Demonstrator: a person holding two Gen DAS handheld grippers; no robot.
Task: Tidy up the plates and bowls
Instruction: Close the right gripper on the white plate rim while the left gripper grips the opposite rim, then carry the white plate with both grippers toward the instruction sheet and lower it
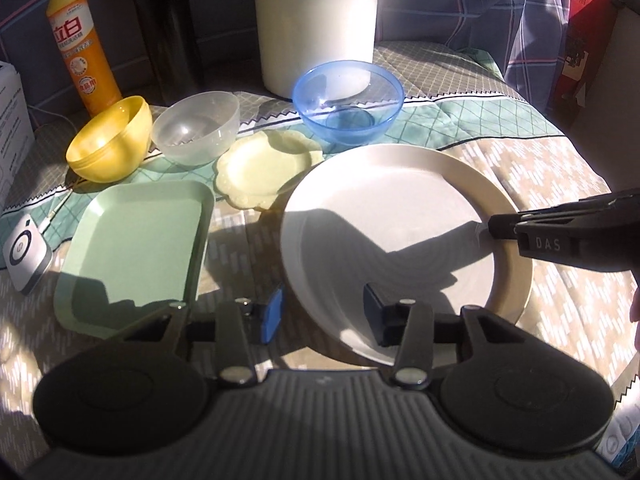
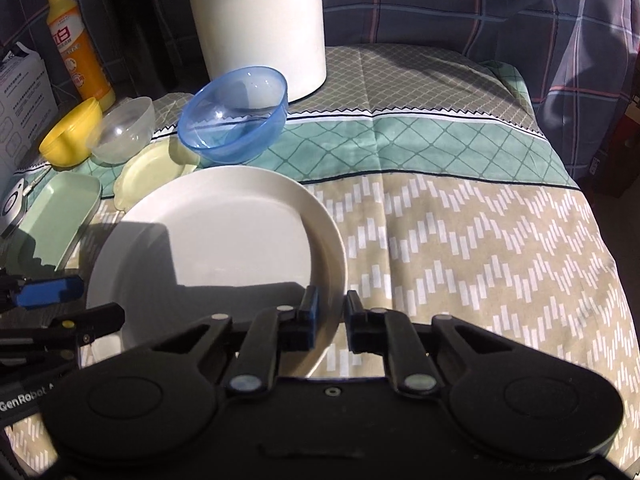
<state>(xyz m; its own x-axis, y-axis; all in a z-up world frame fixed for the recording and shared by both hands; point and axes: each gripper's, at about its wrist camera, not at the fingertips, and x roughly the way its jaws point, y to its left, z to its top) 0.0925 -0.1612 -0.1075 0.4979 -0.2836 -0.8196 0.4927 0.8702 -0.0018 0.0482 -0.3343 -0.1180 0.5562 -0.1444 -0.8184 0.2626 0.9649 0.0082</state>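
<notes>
A large white round plate (image 1: 384, 216) (image 2: 224, 232) lies on the patterned cloth. My right gripper (image 2: 331, 316) straddles its right rim, one finger inside and one outside, with a small gap showing; it enters the left wrist view from the right (image 1: 496, 230). My left gripper (image 1: 320, 312) is open at the plate's near-left rim, one finger over the plate. Behind are a pale yellow scalloped plate (image 1: 264, 168), a green square plate (image 1: 136, 248), a yellow bowl (image 1: 108, 140), a clear bowl (image 1: 196, 128) and a blue bowl (image 1: 348, 100).
A white cylinder container (image 1: 316, 20) stands at the back. An orange detergent bottle (image 1: 80, 44) stands at the back left. A small white device (image 1: 26, 252) and a white box (image 1: 12, 128) sit at the left edge. A red bag (image 1: 588, 32) is at the far right.
</notes>
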